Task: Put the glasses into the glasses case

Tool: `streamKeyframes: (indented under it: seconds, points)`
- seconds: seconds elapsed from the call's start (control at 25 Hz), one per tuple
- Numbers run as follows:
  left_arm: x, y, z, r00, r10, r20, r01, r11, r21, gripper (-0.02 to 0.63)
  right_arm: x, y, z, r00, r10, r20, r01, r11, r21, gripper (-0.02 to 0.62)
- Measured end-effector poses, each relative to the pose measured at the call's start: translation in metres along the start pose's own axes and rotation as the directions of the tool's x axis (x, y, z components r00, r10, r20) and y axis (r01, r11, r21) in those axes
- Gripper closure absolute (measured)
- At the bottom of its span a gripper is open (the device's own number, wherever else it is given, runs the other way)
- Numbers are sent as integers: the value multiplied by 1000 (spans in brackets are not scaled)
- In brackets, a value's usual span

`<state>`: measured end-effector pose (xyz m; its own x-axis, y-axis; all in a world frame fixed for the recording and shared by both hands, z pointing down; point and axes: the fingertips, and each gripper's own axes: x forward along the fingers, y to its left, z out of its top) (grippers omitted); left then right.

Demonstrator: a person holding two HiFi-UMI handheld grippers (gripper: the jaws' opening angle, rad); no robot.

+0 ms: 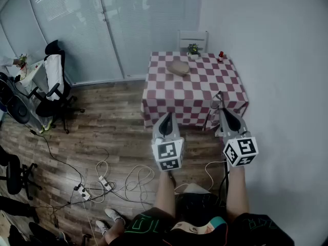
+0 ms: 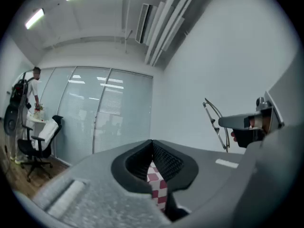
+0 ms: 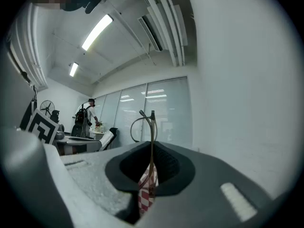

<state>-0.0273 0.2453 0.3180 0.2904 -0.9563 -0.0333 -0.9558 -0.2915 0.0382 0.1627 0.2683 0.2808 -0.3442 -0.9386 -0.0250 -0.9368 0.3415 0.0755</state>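
Observation:
A greyish-beige glasses case (image 1: 178, 67) lies on the far half of a red-and-white checked table (image 1: 195, 94). I stand back from the table, with both grippers held above the wooden floor. My right gripper (image 1: 224, 111) is shut on thin wire-framed glasses (image 1: 215, 105). In the right gripper view the glasses (image 3: 151, 127) stick up between the jaws of the right gripper (image 3: 151, 163). My left gripper (image 1: 166, 118) is shut with nothing in it. From the left gripper (image 2: 152, 148), the glasses (image 2: 216, 122) show at the right, in the right gripper (image 2: 247, 125).
A small potted plant (image 1: 193, 48) and a small red object (image 1: 221, 55) stand at the table's far edge, with a white chair (image 1: 193, 36) behind. Office chairs (image 1: 54, 86) stand at left. Cables and power strips (image 1: 118, 181) lie on the floor. A person (image 2: 32, 87) stands far off.

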Motion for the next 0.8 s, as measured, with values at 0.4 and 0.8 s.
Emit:
streamKeyframes:
  seconds: [0.4, 0.8]
  points:
    - [4, -5, 13, 999, -34, 14, 34, 999, 35, 598, 2, -5, 5, 999, -47, 10, 47, 999, 14, 575]
    - [5, 5, 23, 998, -53, 30, 53, 998, 17, 598, 7, -11, 9, 998, -60, 11, 60, 997, 39, 575]
